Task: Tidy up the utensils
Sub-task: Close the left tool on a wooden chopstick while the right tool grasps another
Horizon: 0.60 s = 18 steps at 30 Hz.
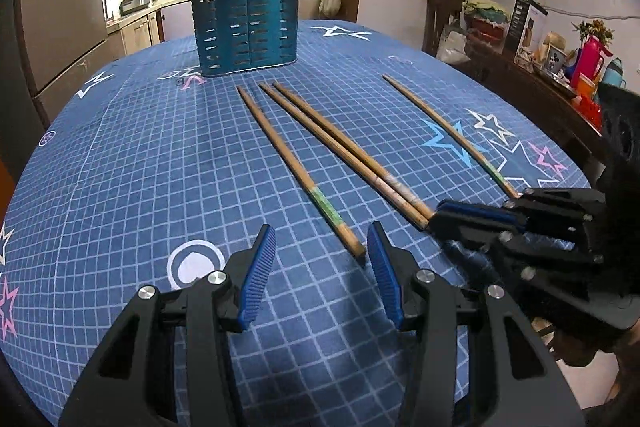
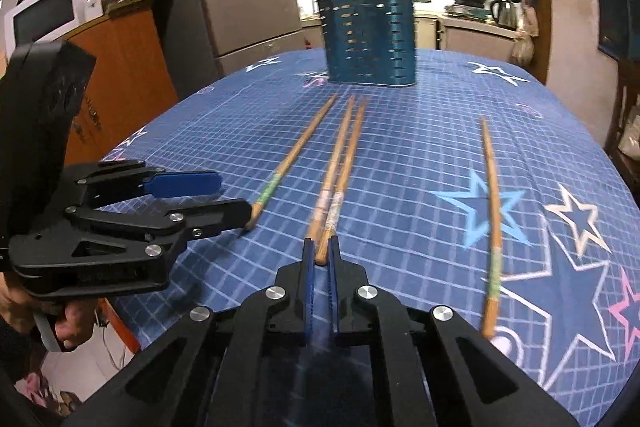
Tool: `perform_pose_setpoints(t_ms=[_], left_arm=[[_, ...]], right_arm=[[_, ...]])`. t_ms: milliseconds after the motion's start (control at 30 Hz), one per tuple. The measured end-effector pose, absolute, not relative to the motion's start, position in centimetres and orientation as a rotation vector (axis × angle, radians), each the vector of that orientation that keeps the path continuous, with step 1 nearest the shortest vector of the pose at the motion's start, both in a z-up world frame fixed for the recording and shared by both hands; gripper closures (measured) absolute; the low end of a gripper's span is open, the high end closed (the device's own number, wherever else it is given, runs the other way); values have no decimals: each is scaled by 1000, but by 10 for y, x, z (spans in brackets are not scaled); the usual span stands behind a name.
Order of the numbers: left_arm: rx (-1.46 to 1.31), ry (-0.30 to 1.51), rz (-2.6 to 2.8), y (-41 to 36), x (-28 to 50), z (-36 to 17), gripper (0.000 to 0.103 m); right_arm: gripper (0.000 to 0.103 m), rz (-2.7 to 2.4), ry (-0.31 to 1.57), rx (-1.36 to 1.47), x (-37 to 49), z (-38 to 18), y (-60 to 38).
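Observation:
Several wooden chopsticks lie on the blue grid tablecloth (image 1: 140,155). A blue slotted utensil holder (image 1: 246,25) stands at the far side with one utensil in it; it also shows in the right wrist view (image 2: 370,41). My left gripper (image 1: 322,247) is open, its blue pads either side of the near end of the leftmost chopstick (image 1: 296,167). My right gripper (image 2: 320,251) is shut on the near ends of the middle pair of chopsticks (image 2: 340,167). A lone chopstick (image 2: 492,211) lies to the right.
The table edge drops off at left and right. A fridge (image 1: 60,27) and kitchen counter stand behind the table. A dark sideboard (image 1: 540,79) with a red flask and boxes is at right. A microwave (image 2: 52,11) sits on an orange cabinet at left.

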<state>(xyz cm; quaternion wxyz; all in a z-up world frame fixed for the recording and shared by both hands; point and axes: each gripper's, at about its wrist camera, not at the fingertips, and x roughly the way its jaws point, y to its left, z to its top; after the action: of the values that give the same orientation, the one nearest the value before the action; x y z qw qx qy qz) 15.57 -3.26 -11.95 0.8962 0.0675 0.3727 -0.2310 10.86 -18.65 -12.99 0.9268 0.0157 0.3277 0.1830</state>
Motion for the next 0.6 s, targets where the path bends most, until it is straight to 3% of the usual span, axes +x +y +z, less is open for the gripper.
perform_pose_setpoints(t_ms=[233,267,333,367,600], left_arm=[[187,765,-490,-49,151,-126,59],[184,764,-477,-49,152,-126,64],[164,766,-455,-41,154,-126,83],[159,765,-445,-38,155,-126,87],[182,720,-452,-43,144,-128,87]], right_arm=[[96,366,668,49,98,-131,-196],[95,374,670,45,99,-131,-194],[95,379,664,38,98,-133,-192],[95,379,657,38,97,-133,-191],[93,360,625,42,97,-136,-187]])
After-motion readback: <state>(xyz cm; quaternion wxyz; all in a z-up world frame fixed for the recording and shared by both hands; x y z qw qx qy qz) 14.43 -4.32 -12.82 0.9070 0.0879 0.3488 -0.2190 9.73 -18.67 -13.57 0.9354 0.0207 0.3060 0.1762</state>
